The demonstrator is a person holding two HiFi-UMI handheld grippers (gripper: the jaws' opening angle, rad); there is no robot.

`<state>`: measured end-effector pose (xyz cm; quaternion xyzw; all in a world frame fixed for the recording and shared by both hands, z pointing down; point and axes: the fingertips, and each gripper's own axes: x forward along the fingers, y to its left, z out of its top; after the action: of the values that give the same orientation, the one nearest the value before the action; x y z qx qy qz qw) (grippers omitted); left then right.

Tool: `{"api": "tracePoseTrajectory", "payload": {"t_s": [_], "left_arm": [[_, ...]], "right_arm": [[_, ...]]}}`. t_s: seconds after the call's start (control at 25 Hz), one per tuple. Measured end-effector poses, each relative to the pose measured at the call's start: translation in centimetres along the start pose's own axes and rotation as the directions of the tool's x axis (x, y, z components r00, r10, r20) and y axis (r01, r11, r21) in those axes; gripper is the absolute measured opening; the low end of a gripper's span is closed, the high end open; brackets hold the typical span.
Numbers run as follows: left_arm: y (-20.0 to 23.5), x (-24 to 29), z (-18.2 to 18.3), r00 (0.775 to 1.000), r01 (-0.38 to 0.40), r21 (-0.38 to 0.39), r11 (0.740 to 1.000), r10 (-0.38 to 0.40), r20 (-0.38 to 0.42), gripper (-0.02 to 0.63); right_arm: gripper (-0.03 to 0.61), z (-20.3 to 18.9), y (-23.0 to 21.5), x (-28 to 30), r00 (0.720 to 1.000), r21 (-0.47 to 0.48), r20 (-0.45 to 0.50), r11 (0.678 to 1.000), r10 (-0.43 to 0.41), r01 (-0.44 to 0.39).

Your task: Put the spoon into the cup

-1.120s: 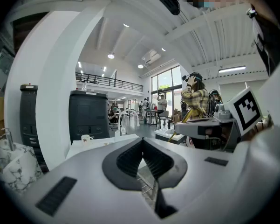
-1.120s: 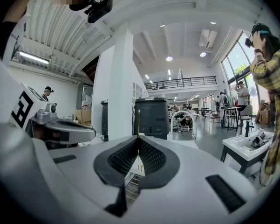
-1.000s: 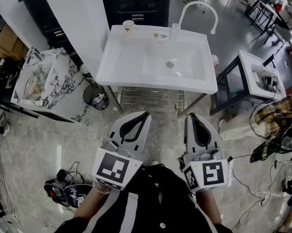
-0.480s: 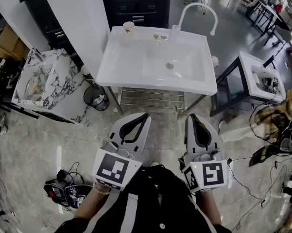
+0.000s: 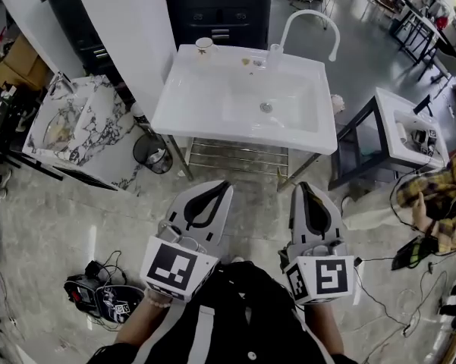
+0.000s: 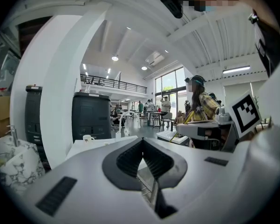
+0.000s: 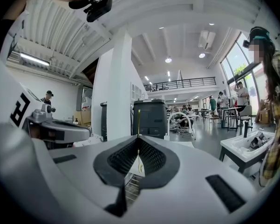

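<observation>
A white cup (image 5: 205, 46) stands on the back left corner of the white sink (image 5: 205, 105); it also shows far off in the left gripper view (image 6: 88, 138). My right gripper (image 5: 309, 186) is held level in front of the sink, over the floor. It is shut on a thin golden spoon (image 7: 139, 120), whose handle sticks up between the jaws and whose bowl hangs below. My left gripper (image 5: 225, 185) is beside it, shut with nothing between its pads (image 6: 130, 158). Both grippers point toward the sink and are well short of it.
The sink has a curved white faucet (image 5: 311, 20) and a small bottle (image 5: 274, 51) at its back edge. A marble basin (image 5: 68, 123) and a bin (image 5: 149, 152) stand left, another basin (image 5: 404, 127) right. A person in plaid (image 5: 440, 199) is at the right. Cables and a bag (image 5: 99, 298) lie on the floor.
The head view has shifted a little, so the sink sits slightly lower. The person in plaid at the right has moved. Both grippers keep their pose and stay shut.
</observation>
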<state>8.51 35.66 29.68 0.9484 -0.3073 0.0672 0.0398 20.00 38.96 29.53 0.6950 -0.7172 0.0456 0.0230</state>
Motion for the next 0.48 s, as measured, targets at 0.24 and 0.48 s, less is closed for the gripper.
{"api": "tracePoseTrajectory", "payload": {"t_s": [0.24,0.48], "left_arm": [[-1.1,-1.2,-0.2,0.998,-0.065,-0.010,0.998,0.065,0.010,0.000],[-1.6,-2.7,-0.7,0.992,-0.128,-0.008,0.992,0.128,0.020,0.000]], "right_arm": [[0.006,0.1,-0.2,-0.6,0.998,-0.032,0.008,0.997,0.070,-0.070],[0.006,0.2,0.3,-0.7,0.991,-0.035,0.032,0.991,0.129,-0.128]]}}
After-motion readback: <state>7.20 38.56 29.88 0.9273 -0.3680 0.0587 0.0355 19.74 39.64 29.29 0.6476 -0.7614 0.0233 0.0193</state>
